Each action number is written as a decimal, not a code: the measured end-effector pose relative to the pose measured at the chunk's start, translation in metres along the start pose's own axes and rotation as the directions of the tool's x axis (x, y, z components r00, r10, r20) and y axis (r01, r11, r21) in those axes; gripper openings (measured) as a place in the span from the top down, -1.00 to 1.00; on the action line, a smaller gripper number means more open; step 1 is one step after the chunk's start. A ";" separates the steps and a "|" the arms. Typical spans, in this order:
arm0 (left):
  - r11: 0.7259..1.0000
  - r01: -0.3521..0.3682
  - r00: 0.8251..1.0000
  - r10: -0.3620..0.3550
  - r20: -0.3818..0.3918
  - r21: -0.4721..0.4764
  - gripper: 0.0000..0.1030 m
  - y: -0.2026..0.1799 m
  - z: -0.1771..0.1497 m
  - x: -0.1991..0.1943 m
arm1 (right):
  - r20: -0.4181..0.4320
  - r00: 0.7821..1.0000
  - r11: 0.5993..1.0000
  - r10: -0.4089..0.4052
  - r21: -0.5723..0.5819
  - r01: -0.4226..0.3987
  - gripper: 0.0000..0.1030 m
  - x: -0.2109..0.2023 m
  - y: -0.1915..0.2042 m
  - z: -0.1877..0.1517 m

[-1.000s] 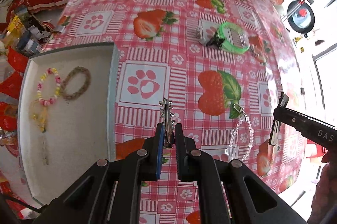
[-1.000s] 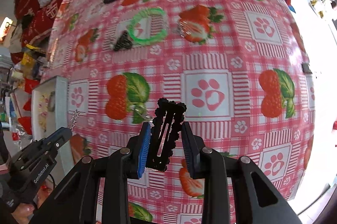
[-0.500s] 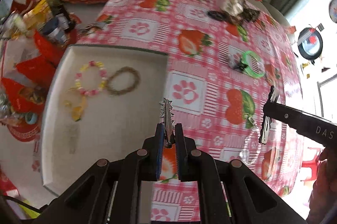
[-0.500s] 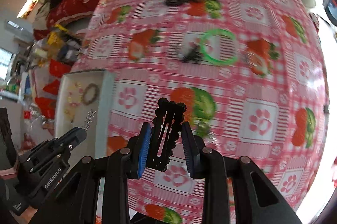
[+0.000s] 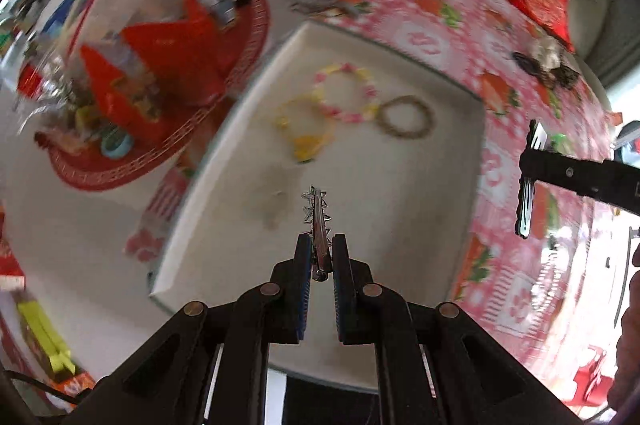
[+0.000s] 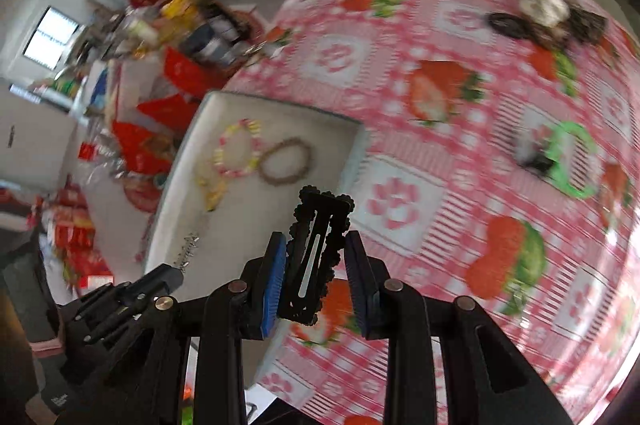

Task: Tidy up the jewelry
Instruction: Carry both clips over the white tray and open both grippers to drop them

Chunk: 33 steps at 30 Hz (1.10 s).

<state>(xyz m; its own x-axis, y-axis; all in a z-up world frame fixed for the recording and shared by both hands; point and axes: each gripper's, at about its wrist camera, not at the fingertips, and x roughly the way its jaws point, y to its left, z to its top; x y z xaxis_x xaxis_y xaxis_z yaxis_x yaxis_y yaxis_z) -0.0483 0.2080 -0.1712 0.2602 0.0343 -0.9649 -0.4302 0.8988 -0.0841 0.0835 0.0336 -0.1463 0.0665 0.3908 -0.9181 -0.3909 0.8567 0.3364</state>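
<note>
in the left wrist view, the left gripper [image 5: 319,257] is closed on a thin silver metal hair clip with small stars [image 5: 318,221], pinched by its near end so that the decorated part stays free. the long axis of this clip runs along the fingers and its star tip points away from the camera, toward the middle of the white shallow rectangular tray [image 5: 420,225], above which it hangs. i judge it is held like this so it can be laid flat in the free part of the tray, apart from the pink and yellow bead bracelet [image 5: 347,93] and the brown braided ring bracelet [image 5: 406,116] that lie there already. at the right, the right gripper [image 5: 530,161] shows from the side over the pink strawberry tablecloth [image 5: 520,289]. in the right wrist view, the right gripper [image 6: 316,269] is closed on a black snap hair clip with scalloped edge [image 6: 316,253], gripped across its width. the long axis of this clip goes up and a little to the right, the wider end away from the camera, just beside the right edge of the tray [image 6: 192,217]. the green ring [image 6: 576,161] is on the cloth, not sorted yet.
</note>
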 end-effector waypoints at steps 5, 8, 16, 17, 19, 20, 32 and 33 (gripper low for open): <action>0.998 -0.023 1.000 0.022 -0.013 -0.057 0.69 0.028 -0.005 0.012 | -0.056 0.998 0.996 0.029 -0.079 -0.033 0.37 0.032 0.035 0.005; 0.997 -0.039 0.999 0.038 -0.015 -0.069 0.69 0.037 -0.006 0.019 | -0.095 0.995 0.993 0.043 -0.106 -0.053 0.37 0.052 0.052 0.007; 0.996 -0.066 0.997 0.065 -0.033 -0.057 0.69 0.043 -0.009 0.039 | -0.160 0.986 0.991 0.049 -0.115 -0.068 0.37 0.094 0.074 0.015; 0.996 -0.070 0.997 0.069 -0.033 -0.054 0.69 0.042 -0.009 0.040 | -0.164 0.985 0.991 0.046 -0.116 -0.066 0.37 0.098 0.075 0.015; 0.996 -0.077 0.997 0.075 -0.032 -0.050 0.69 0.042 -0.010 0.041 | -0.170 0.985 0.991 0.041 -0.116 -0.061 0.37 0.103 0.077 0.016; 0.996 -0.076 0.997 0.075 -0.034 -0.049 0.69 0.042 -0.010 0.042 | -0.171 0.985 0.992 0.036 -0.117 -0.056 0.37 0.106 0.077 0.017; 0.996 -0.086 0.995 0.086 -0.041 0.007 0.69 0.034 -0.012 0.049 | -0.184 0.983 0.991 0.004 -0.131 -0.029 0.36 0.123 0.078 0.018; 0.996 -0.087 0.995 0.087 -0.042 0.010 0.69 0.033 -0.012 0.049 | -0.185 0.983 0.991 0.003 -0.131 -0.027 0.36 0.124 0.078 0.019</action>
<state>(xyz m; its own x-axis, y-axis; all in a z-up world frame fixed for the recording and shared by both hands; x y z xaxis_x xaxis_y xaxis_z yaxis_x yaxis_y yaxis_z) -0.0598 0.2345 -0.2244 0.1850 0.0942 -0.9782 -0.4425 0.8968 0.0027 0.0784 0.1559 -0.2303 -0.1059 0.3241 -0.9401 -0.5092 0.7944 0.3312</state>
